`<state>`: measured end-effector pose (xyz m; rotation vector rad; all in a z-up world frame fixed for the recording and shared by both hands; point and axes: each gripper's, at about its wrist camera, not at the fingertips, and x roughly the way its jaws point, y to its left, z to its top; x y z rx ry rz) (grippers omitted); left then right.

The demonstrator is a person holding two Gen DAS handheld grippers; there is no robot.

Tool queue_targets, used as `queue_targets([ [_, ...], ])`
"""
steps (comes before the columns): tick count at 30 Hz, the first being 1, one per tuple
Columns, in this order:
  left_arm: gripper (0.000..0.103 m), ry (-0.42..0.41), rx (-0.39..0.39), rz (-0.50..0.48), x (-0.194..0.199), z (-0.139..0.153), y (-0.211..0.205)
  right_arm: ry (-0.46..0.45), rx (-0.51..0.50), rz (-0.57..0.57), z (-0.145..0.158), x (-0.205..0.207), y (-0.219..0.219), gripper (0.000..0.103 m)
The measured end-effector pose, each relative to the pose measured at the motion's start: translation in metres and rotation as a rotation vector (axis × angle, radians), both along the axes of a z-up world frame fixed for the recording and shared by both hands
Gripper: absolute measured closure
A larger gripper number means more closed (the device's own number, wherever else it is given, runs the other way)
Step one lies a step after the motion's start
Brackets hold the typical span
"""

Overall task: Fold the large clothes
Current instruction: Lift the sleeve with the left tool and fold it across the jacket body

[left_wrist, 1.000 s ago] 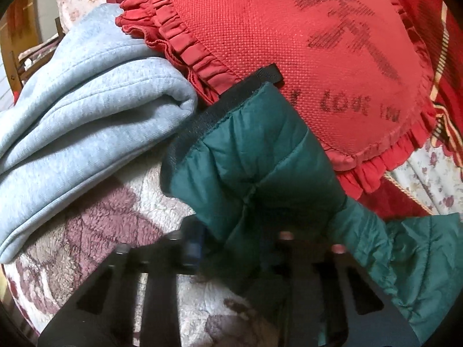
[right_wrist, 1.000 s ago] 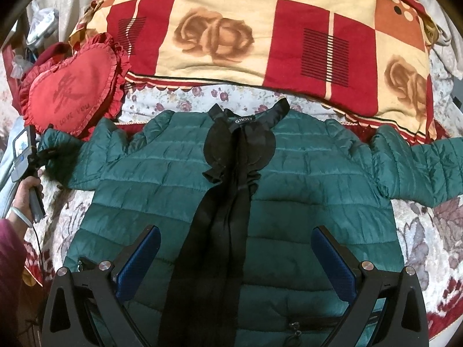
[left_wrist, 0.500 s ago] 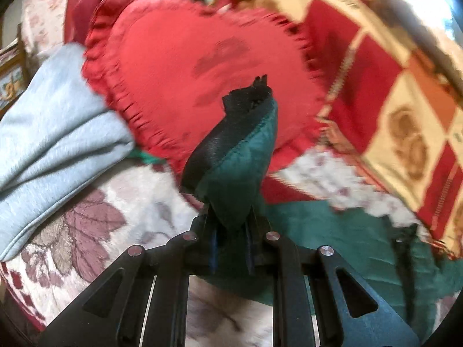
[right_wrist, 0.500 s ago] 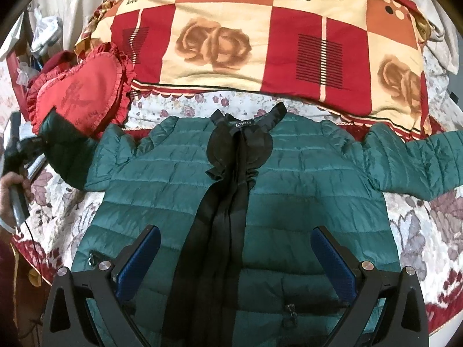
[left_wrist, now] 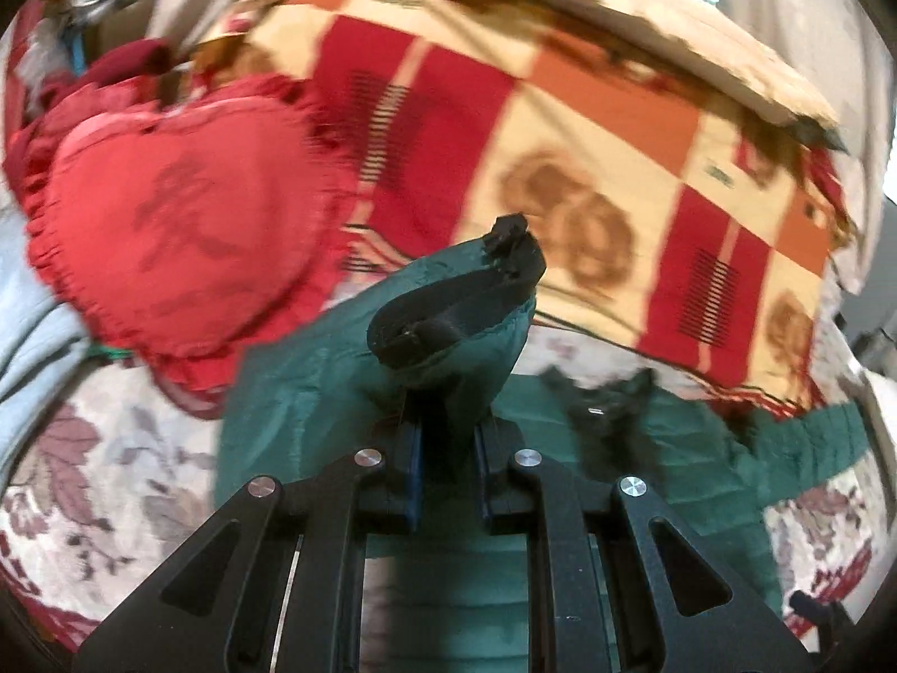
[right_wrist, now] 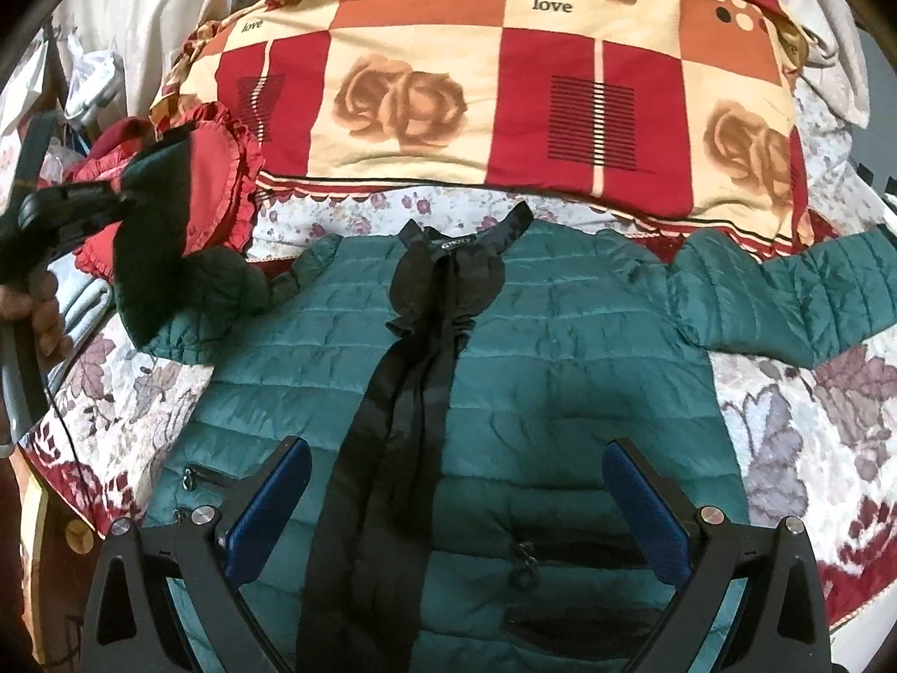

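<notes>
Green puffy jacket (right_wrist: 560, 370) flat on the flowery bed (right_wrist: 796, 426), front up, collar toward the checked quilt (right_wrist: 448, 112), long way top to bottom. One sleeve (left_wrist: 448, 331) lifted near the one red heart pillow (left_wrist: 168, 235), pinched tight in left gripper (left_wrist: 445, 465). Right gripper (right_wrist: 457, 510) fingers spread wide over the jacket, gripping nothing.

A bed (right_wrist: 785, 420) with a floral cover fills the room. A checked quilt (right_wrist: 420, 95) printed with roses and "love" lies across its far side, beside a red heart cushion (left_wrist: 168, 224). Pale cloth (right_wrist: 140, 17) hangs behind.
</notes>
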<state>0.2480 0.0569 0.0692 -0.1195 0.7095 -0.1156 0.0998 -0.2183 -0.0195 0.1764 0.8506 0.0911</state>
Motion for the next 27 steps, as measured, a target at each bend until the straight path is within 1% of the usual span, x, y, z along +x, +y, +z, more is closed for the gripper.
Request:
queue_targets([
  [7,0.090,-0.005,-0.014,-0.126,0.002,0.001,-0.091,-0.004,0.026,-0.033,0.001,-0.010,-0.023,0.000],
  [12,0.090,0.024,-0.032,-0.196,0.009,-0.009,-0.141,-0.001,0.033,-0.060,0.001,-0.014,-0.041,0.000],
  [16,0.090,0.047,-0.034,-0.242,0.015,-0.025,-0.181,0.013,0.042,-0.083,-0.004,-0.015,-0.054,0.000],
  [19,0.091,0.066,-0.027,-0.259,0.021,-0.038,-0.207,0.032,0.057,-0.094,-0.010,-0.016,-0.064,0.000],
  [24,0.091,0.120,-0.044,-0.273,0.033,-0.067,-0.240,0.048,0.070,-0.107,-0.015,-0.018,-0.075,0.000],
  [27,0.091,0.152,-0.023,-0.287,0.034,-0.088,-0.258,0.054,0.077,-0.116,-0.018,-0.021,-0.082,0.000],
])
